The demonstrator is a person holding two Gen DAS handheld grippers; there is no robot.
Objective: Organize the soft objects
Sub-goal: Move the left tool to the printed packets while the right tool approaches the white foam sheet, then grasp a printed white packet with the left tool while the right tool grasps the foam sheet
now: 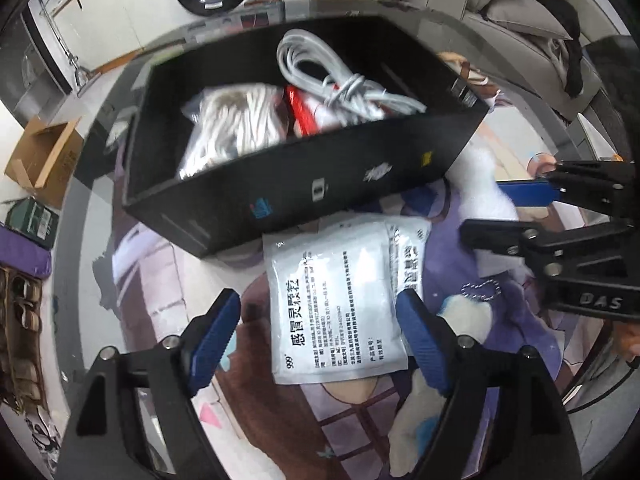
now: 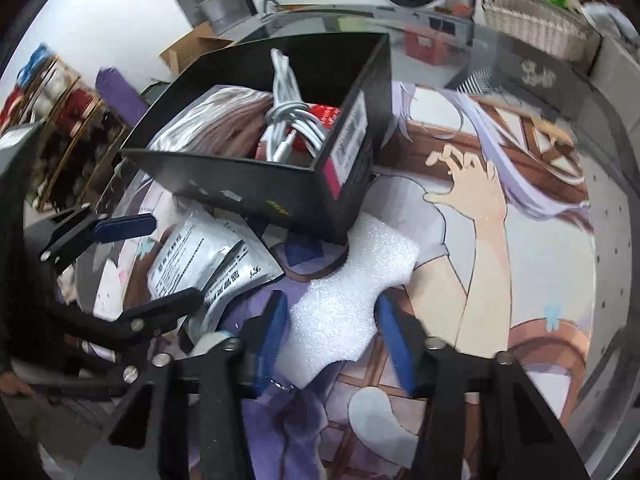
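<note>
box: open black cardboard box (image 1: 304,184), upper centre of the left wrist view; already holds a coiled white cable (image 1: 340,76), a clear bag of whitish cord (image 1: 236,120) and a red packet (image 1: 298,110).
done: roughly half, judging by three items boxed.
left: white foil medicine sachets with black print (image 1: 336,308), a white foam sheet offcut (image 2: 344,292) and a small white plush keychain (image 1: 466,316) all lie on the printed mat (image 2: 520,240), outside the box.
left gripper: left gripper (image 1: 320,344) has blue pads apart, straddling the top sachet; the pads flank it, not clamped.
right gripper: right gripper (image 2: 340,344), lower centre of the right wrist view, has pads narrowed around the foam's waist; contact looks likely on the left pad, but I cannot tell whether the foam is gripped.
foam vs box: the foam's upper end touches the box's near corner.
next: my guess is close on each, then lift into the box.
</note>
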